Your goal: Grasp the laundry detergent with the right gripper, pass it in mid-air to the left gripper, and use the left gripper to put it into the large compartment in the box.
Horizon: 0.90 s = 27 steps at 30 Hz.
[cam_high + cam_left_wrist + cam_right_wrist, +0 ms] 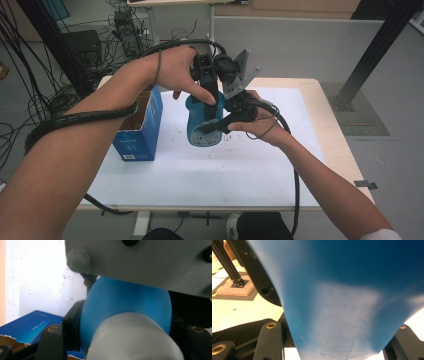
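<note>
High view: one blue bottle (202, 127) clamped by both grippers' fingers, left (209, 95) and right (235, 111), beside one blue box (142, 131).

Blue bottle (202, 125) with white cap (132, 340) — dark-blue box (140, 127), white table cover (200, 175).

Blue plastic bottle (202, 127) w/ white cap (135, 340), held up off the table, roughly upright in the high view, over the white mat near table centre, just right of the open blue carton. Body rounded at the shoulder, smooth, matte, mid-blue; a label w/ small print on its lower front, too small to read. In the left gripper view the cap end is closest to the lens, ribbed white, w/ the blue shoulder bulging behind it. In the right gripper view the blue body (342, 297) spans the frame, w/ a pale sheen on the surface and faint scuff lines low down.
</note>
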Each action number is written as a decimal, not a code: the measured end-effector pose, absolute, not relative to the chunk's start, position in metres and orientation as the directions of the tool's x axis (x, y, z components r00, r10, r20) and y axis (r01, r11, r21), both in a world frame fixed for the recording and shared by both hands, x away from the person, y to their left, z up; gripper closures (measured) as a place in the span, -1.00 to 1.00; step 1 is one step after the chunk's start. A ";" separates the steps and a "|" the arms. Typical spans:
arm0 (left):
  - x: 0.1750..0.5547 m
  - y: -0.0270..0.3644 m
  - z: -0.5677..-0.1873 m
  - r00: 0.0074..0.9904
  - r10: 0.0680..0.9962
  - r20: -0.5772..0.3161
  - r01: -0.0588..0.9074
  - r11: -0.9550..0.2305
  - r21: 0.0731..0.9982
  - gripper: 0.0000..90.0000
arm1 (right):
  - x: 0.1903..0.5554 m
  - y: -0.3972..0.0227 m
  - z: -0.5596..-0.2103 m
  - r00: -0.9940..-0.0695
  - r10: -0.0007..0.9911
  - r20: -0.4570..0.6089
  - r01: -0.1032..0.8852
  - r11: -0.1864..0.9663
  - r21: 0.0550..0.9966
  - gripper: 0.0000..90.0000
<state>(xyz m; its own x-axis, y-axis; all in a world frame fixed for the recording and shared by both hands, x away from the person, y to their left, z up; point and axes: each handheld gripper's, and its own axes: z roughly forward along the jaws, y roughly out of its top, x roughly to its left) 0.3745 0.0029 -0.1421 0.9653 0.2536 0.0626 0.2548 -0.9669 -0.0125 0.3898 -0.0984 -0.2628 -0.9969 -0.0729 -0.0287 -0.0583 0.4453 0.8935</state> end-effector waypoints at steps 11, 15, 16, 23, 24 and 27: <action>0.376 0.003 -0.143 0.964 0.261 0.054 0.262 -0.965 -0.007 -0.20 | 0.390 -0.099 -0.264 -0.997 -0.072 -0.022 -0.051 0.443 0.895 -0.07; 0.376 0.003 -0.143 0.963 0.266 0.054 0.266 -0.964 -0.004 -0.20 | 0.391 -0.100 -0.265 -0.997 -0.071 -0.017 -0.047 0.441 0.896 -0.08; 0.376 0.003 -0.143 0.963 0.264 0.055 0.265 -0.964 -0.007 -0.20 | 0.391 -0.100 -0.265 -0.997 -0.071 -0.018 -0.048 0.440 0.897 -0.08; 0.377 0.003 -0.141 0.961 0.270 0.059 0.270 -0.963 0.006 -0.20 | 0.391 -0.101 -0.264 -0.998 -0.065 -0.014 -0.041 0.433 0.900 -0.12; 0.377 0.003 -0.141 0.961 0.271 0.059 0.271 -0.962 0.005 -0.20 | 0.391 -0.101 -0.264 -0.998 -0.063 -0.015 -0.040 0.433 0.901 -0.13; 0.377 0.003 -0.140 0.960 0.275 0.057 0.275 -0.961 0.006 -0.20 | 0.392 -0.102 -0.265 -0.998 -0.061 -0.004 -0.031 0.440 0.897 -0.18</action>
